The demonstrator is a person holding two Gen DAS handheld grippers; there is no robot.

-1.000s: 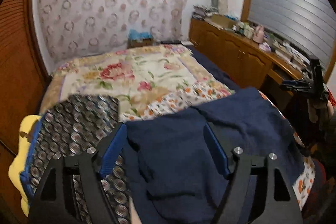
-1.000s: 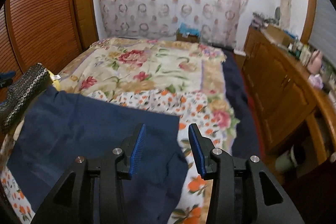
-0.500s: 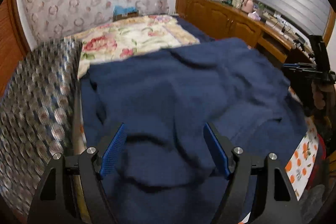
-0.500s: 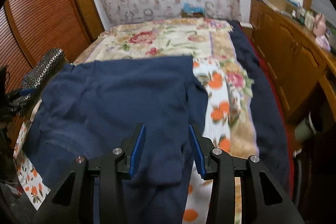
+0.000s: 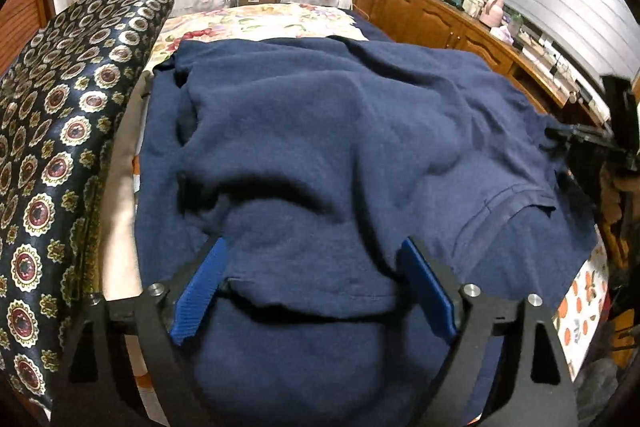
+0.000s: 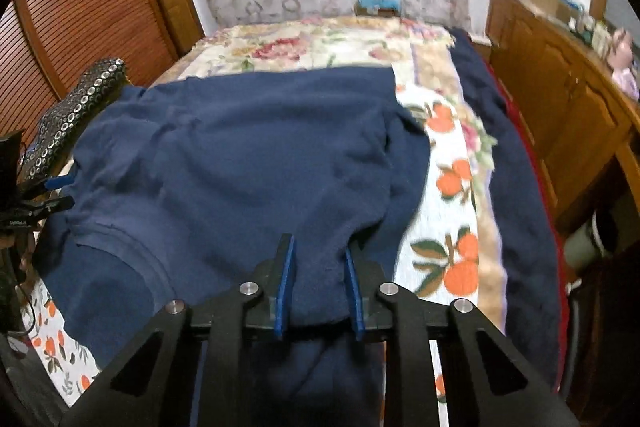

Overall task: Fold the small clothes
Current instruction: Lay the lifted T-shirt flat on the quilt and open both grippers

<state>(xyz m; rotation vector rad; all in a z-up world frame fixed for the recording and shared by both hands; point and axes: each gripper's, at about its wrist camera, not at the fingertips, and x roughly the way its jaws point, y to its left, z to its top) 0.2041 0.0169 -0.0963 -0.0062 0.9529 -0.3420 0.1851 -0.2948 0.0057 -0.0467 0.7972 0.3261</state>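
- On my far left a dark patterned cushion (image 5: pixel 60 155) stands just beside the navy garment (image 5: pixel 340 147), touching or nearly touching its left edge. If I swing the cloth that way in a fold, it could drag against the cushion and bunch up.
- My left gripper (image 5: pixel 312 287) is spread wide, holding nothing. A raised, hemmed fold of the garment sits between its blue pads (image 5: pixel 198 291), so it looks lined up for a pinch. The risk, as I judge it, is closing on several layers at once, since the fabric is rumpled here and I cannot tell how many plies lie in that ridge.
- The garment itself lies spread over the floral bedspread (image 6: pixel 452 195) at the near end of the bed, wrinkled across the middle. Folding over those wrinkles would likely lock them in.
- My right gripper (image 6: pixel 320 287) has its jaws narrowed around the garment's near right edge, with cloth between the pads; whether they actually pinch it I cannot tell. If the hold is loose, the edge could slip out as I lift.
- With only one side possibly secured, lifting now would probably skew the fold.
- Further right, the bed edge drops toward the wooden cabinets (image 6: pixel 560 99); a loose corner could slide off there.
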